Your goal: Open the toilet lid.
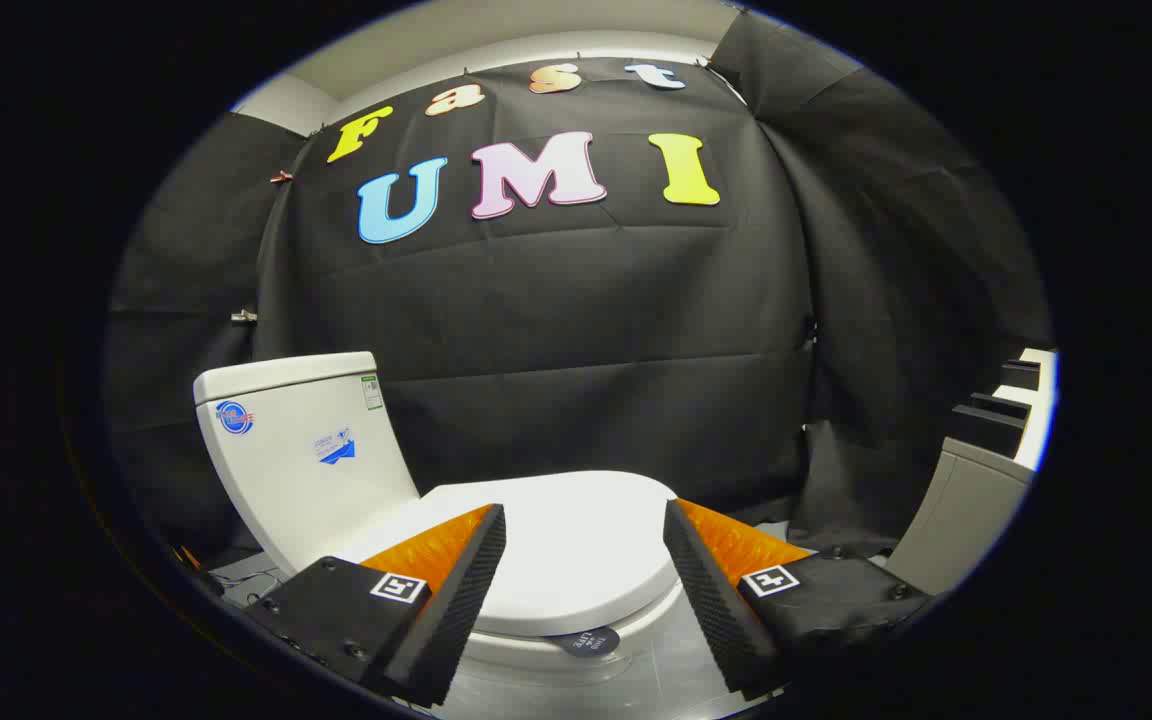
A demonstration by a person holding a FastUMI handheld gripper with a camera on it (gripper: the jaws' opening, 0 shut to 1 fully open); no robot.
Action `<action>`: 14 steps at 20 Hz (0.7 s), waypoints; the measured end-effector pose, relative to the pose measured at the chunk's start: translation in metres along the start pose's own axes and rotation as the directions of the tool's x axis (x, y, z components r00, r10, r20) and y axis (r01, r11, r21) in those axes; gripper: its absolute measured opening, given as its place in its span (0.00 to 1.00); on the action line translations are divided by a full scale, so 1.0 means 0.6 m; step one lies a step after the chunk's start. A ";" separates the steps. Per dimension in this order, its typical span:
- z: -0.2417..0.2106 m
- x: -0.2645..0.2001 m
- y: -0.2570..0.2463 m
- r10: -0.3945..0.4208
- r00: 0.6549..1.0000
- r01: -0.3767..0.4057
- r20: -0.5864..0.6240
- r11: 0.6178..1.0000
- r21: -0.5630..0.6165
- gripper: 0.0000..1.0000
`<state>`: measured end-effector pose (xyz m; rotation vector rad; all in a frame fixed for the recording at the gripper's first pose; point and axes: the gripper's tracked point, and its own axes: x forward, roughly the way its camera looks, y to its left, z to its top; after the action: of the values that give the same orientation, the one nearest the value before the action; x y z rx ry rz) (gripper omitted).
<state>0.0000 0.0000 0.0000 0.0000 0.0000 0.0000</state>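
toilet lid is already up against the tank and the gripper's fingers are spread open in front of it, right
Not quite. The gripper view shows the toilet lid still down flat on the bowl, not raised against the tank. The gripper fingers are indeed spread open in front of it.

The gripper [584, 565] is hovering with fingers spread wide, the closed toilet lid [566, 540] sitting just ahead between them.

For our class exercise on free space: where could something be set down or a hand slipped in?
The closed toilet lid is bare between the open gripper jaws. The tank top is bare too. The gap under the lid's front edge, by the round tag, is tight.
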 end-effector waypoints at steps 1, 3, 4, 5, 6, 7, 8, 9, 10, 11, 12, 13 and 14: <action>0.000 -0.002 0.000 0.000 1.000 0.000 0.000 1.000 -0.001 0.99; 0.003 -0.002 -0.001 -0.001 1.000 0.001 0.006 1.000 -0.006 0.99; 0.006 -0.002 -0.001 0.000 1.000 0.000 0.008 1.000 -0.002 0.98; 0.005 0.000 -0.001 0.001 1.000 -0.001 0.007 1.000 0.001 0.98; 0.003 -0.001 -0.001 0.001 1.000 -0.001 0.004 1.000 0.001 0.99; 0.001 -0.001 -0.001 0.000 1.000 0.000 0.002 1.000 -0.001 0.98; 0.001 -0.001 -0.001 0.001 1.000 -0.001 0.001 1.000 -0.001 0.98; 0.001 -0.002 -0.002 0.001 1.000 -0.001 0.001 1.000 -0.001 0.98; 0.001 -0.004 -0.002 0.003 1.000 -0.003 0.002 1.000 -0.002 0.99; 0.002 -0.003 -0.001 0.003 1.000 -0.003 0.004 1.000 -0.003 0.99; 0.002 -0.003 -0.001 0.003 1.000 -0.003 0.004 1.000 -0.004 0.99; 0.001 -0.003 -0.001 0.004 1.000 -0.004 0.004 1.000 -0.004 0.99; 0.000 -0.002 0.000 0.005 1.000 -0.005 0.002 1.000 -0.002 0.98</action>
<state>-0.0011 -0.0001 -0.0001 -0.0023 -0.0022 0.0048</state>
